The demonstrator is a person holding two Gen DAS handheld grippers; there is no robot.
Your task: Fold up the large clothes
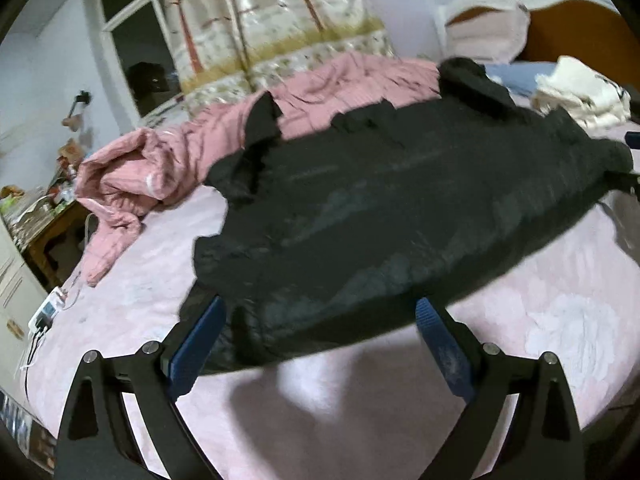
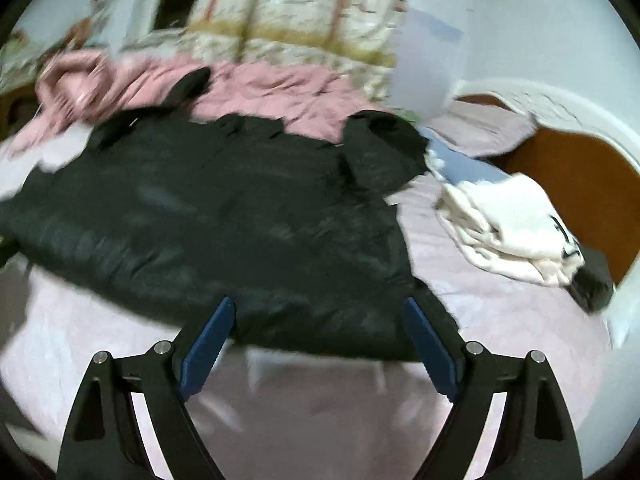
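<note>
A large black padded jacket lies spread across the pale pink bed sheet; it also shows in the right wrist view. My left gripper is open, its blue pads on either side of the jacket's near hem, holding nothing. My right gripper is open too, its blue pads straddling the jacket's near edge by its right corner. Both views are motion-blurred.
A crumpled pink quilt lies behind the jacket. White folded clothes sit at the right near the orange headboard. A patterned curtain and a window are behind. A charger and cables lie at the bed's left edge.
</note>
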